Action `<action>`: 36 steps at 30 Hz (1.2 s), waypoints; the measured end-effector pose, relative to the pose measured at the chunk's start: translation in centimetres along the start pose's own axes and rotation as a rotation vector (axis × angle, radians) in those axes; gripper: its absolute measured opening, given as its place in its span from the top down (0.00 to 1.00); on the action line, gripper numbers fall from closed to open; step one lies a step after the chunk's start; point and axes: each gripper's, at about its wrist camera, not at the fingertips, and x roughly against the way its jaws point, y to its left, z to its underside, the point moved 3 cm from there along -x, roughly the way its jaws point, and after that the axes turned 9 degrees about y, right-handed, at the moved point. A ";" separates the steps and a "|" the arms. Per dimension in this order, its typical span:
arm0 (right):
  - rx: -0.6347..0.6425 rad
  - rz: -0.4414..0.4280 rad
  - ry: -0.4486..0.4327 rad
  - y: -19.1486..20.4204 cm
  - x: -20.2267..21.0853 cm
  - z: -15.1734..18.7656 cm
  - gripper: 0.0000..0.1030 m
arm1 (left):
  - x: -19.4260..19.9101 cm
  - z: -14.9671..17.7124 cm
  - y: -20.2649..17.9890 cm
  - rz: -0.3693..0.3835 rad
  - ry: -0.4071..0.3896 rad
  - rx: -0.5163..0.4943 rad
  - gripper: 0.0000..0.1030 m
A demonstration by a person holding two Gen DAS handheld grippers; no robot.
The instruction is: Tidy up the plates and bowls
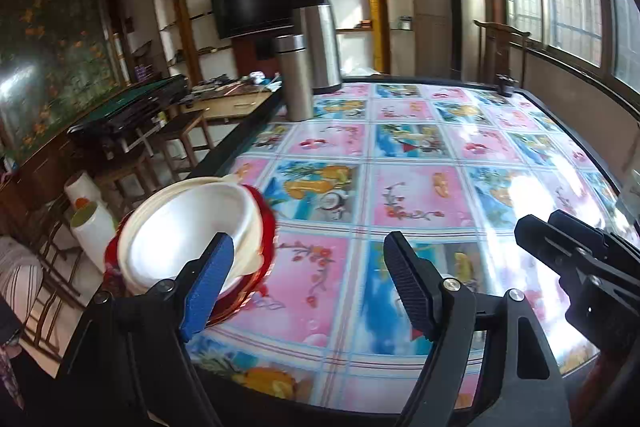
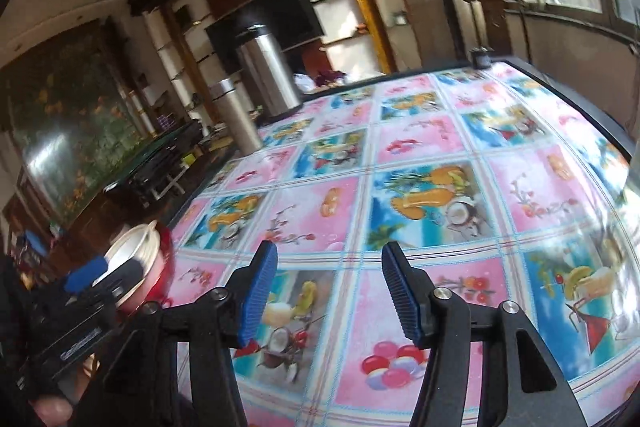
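A stack of white bowls sits in a red-rimmed plate at the table's left edge. My left gripper is open just right of the stack. Its blue left pad overlaps the bowls' near rim in the picture, and nothing lies between the jaws. In the right wrist view the stack appears at far left with the left gripper in front of it. My right gripper hangs open over the patterned cloth, holding nothing. It also shows at the right of the left wrist view.
The table carries a glossy pink and blue picture cloth. Two steel flasks stand at its far left edge, and a small dark object sits at the far right corner. Stools, low tables and white jars crowd the floor on the left.
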 end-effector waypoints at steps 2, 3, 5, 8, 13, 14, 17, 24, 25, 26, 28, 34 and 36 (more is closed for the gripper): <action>0.047 -0.029 0.002 1.6 0.2 0.3 0.43 | 0.1 0.1 1.3 -0.011 0.003 0.029 0.24; 0.069 -0.043 0.006 2.2 0.1 0.4 0.43 | 0.1 0.1 1.8 -0.017 0.007 0.044 0.23; 0.107 -0.069 0.004 3.7 0.0 0.5 0.43 | 0.1 0.0 3.0 -0.014 0.012 0.077 0.21; 0.142 -0.114 0.006 5.9 -0.3 0.4 0.43 | 0.2 0.0 4.7 -0.018 0.006 0.112 0.21; 0.190 -0.151 0.016 9.1 -0.9 0.7 0.43 | 0.3 0.2 7.4 -0.024 0.004 0.165 0.21; 0.198 -0.154 0.019 9.7 -1.0 0.8 0.43 | 0.3 0.3 7.8 -0.023 0.005 0.173 0.21; 0.230 -0.160 0.030 11.4 -1.5 0.9 0.43 | 0.1 0.5 9.1 -0.024 0.011 0.196 0.21; 0.300 -0.174 0.041 15.0 -2.0 1.2 0.43 | -0.4 1.3 10.7 -0.035 0.026 0.212 0.21; 0.307 -0.178 0.041 15.6 -2.0 1.3 0.43 | -0.5 1.4 10.9 -0.034 0.030 0.213 0.21; 0.313 -0.181 0.042 16.0 -2.1 1.4 0.43 | -0.6 1.5 11.0 -0.032 0.034 0.215 0.20; 0.326 -0.181 0.048 16.7 -2.2 1.6 0.43 | -0.7 1.6 11.1 -0.034 0.036 0.219 0.20; 0.347 -0.181 0.051 18.0 -2.2 2.1 0.44 | -0.7 1.9 11.1 -0.031 0.042 0.214 0.20; 0.350 -0.179 0.049 18.1 -2.1 2.2 0.44 | -0.7 2.0 11.1 -0.031 0.046 0.209 0.20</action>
